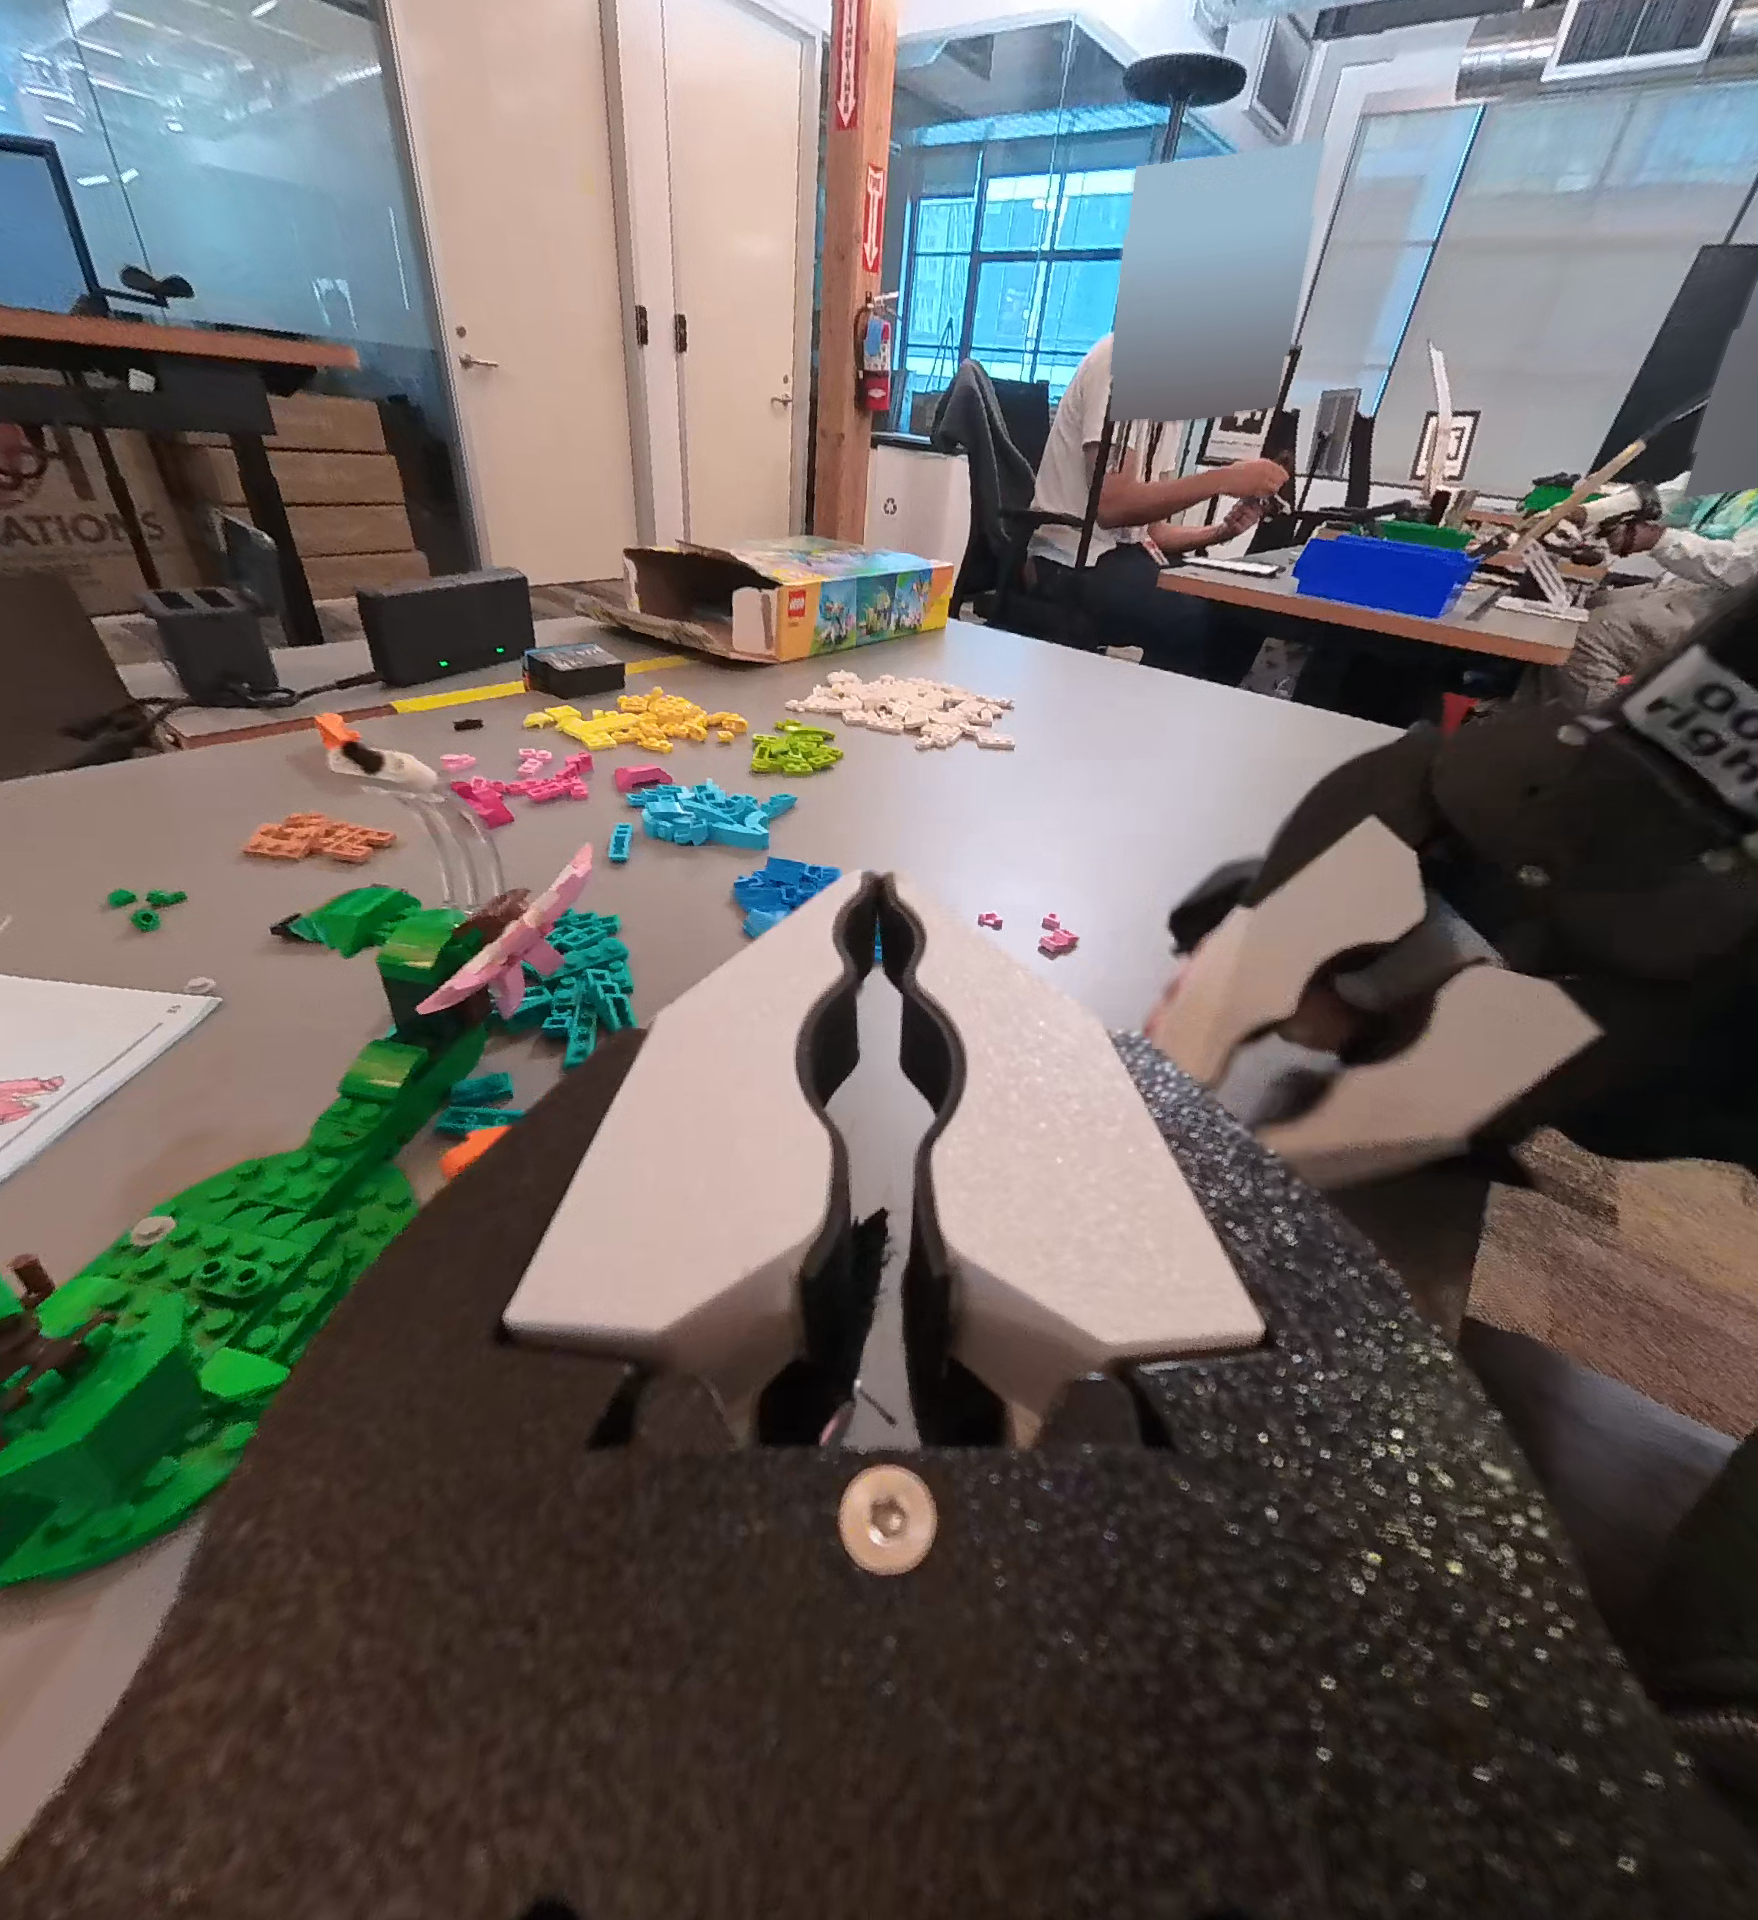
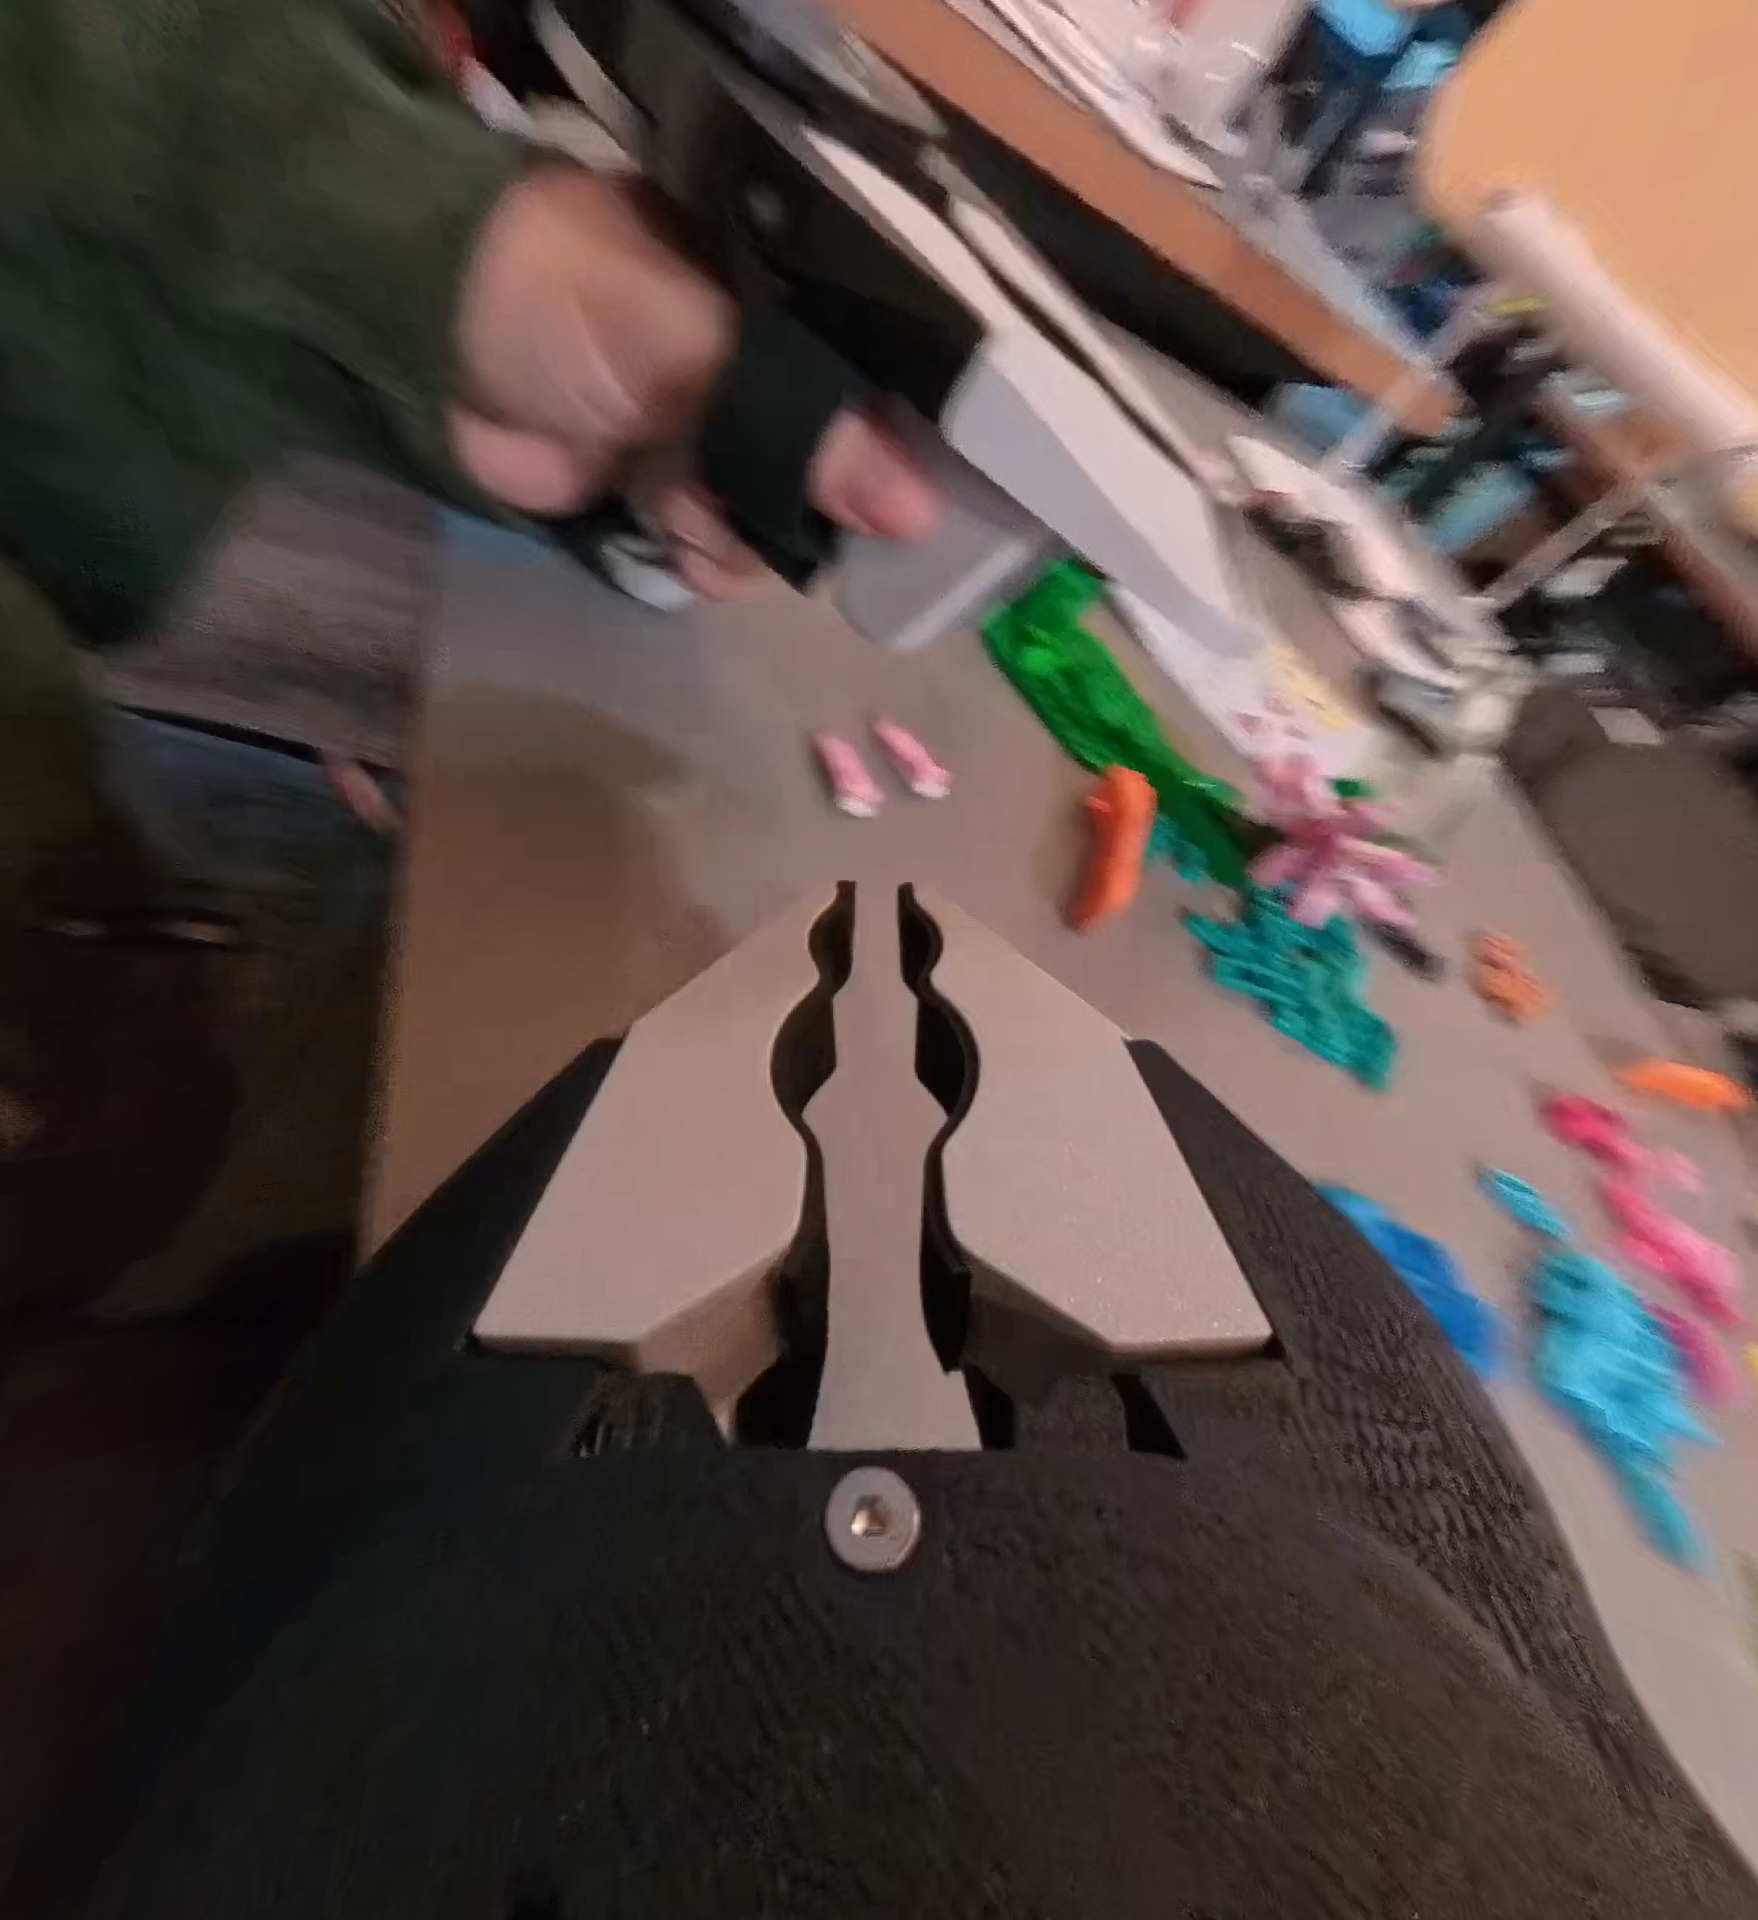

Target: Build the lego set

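Note:
My left gripper (image 1: 877,883) is shut and empty, held above the grey table (image 1: 1114,790). A green lego base (image 1: 231,1278) with a pink flower (image 1: 522,945) lies to its left. My right gripper (image 2: 872,888) is open by a narrow gap and empty. It also shows at the right of the left wrist view (image 1: 1181,977). Two small pink pieces (image 2: 880,769) lie on the table just beyond its tips. The right wrist view is blurred. It shows a hand holding the left gripper (image 2: 1010,499) over the green base (image 2: 1083,686).
Sorted brick piles lie farther back: teal (image 1: 584,987), blue (image 1: 781,888), light blue (image 1: 709,810), magenta (image 1: 532,784), yellow (image 1: 646,717), lime (image 1: 797,748), white (image 1: 906,707). An instruction booklet (image 1: 44,1049) lies left. The open set box (image 1: 792,597) stands at the far edge.

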Demonstrator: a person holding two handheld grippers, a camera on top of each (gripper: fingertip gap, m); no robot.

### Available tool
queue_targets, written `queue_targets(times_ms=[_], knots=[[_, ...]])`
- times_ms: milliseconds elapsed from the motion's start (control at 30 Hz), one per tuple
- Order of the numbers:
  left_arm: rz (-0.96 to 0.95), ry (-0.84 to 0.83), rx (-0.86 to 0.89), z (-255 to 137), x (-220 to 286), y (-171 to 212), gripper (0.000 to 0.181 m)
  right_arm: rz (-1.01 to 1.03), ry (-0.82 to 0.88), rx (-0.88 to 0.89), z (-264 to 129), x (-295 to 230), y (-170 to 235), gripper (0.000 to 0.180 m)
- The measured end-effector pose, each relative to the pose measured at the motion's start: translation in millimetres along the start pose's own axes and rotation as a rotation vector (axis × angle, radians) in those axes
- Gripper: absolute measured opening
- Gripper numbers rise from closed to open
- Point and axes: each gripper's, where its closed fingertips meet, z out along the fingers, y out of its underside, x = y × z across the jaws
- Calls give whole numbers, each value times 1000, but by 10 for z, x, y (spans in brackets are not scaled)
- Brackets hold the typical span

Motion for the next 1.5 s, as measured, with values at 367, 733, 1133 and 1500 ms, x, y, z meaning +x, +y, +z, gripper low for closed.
queue_targets(times_ms=[367,733,1133,1500], knots=[[-4,0,23,-43,-25,-55,0,108,-147,70,51,-220,-188,18],[-32,28,11,-14,8,-12,0,99,-166,64,64,-276,-144,15],[-47,49,8,-2,57,0,0,104,-166,56,61,-287,-137,14],[-11,18,27,-1,52,-5,0,122,279,185,-229,364,-145,15]])
